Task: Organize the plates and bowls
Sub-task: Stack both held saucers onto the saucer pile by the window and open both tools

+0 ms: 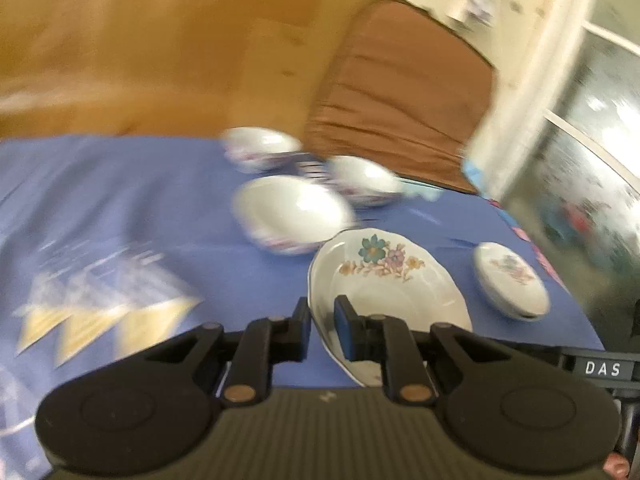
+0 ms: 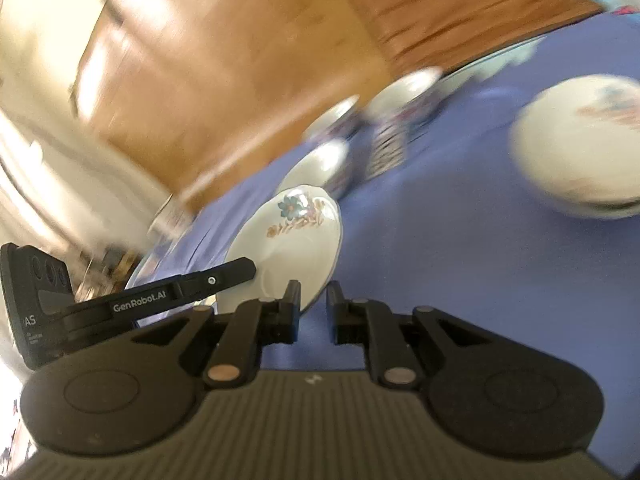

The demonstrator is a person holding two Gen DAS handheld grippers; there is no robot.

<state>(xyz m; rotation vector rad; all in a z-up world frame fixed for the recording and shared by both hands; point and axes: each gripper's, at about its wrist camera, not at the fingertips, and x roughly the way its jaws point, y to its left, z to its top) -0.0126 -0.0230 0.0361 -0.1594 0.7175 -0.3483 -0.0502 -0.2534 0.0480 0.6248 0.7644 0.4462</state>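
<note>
A: Looking at the left wrist view, biggest thing is the blue cloth over the table, with a brown chair up at 1 o'clock. Where's the plate?

B: The floral plate sits tilted just right of center, its rim pinched between the left gripper fingers, one pad outside the rim, the blue pad inside it. So the left one is clamped on the plate.

A: And the bowls?

B: Three white bowls, blurry. The nearest bowl is at 12 o'clock from the plate, the other two behind it near the cloth's far edge. A stack of small plates sits at 3 o'clock, apart from the floral one.

A: Right gripper?

B: In the right wrist view the right gripper has a narrow gap with nothing in it, fingers just beside the plate's lower edge at 5 o'clock. Can't tell if it touches.
</note>
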